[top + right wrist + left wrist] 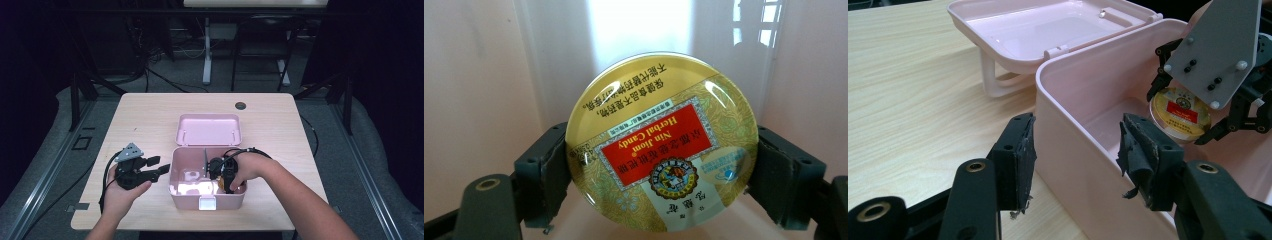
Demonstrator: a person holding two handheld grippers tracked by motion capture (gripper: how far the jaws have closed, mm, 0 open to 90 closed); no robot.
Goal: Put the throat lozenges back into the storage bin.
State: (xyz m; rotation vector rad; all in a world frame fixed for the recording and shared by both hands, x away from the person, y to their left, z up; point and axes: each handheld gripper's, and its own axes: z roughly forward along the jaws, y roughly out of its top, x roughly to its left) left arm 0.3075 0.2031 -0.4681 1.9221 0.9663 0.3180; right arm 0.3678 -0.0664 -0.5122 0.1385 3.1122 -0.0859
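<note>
Gold candy tin (661, 145) sits clamped between right gripper (659, 175) fingers inside pink box (176, 192) (left gripper (1075, 150) fingers wide, empty).

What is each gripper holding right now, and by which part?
The right gripper clamps the round candy tin by opposite sides of its rim, inside the pink box. The left gripper holds nothing.

A round gold candy tin (662, 145) with a red "Herbal Candy" label sat gripped edge to edge, inside the open pink box (176, 170), its lid (209, 129) lying flat behind.
</note>
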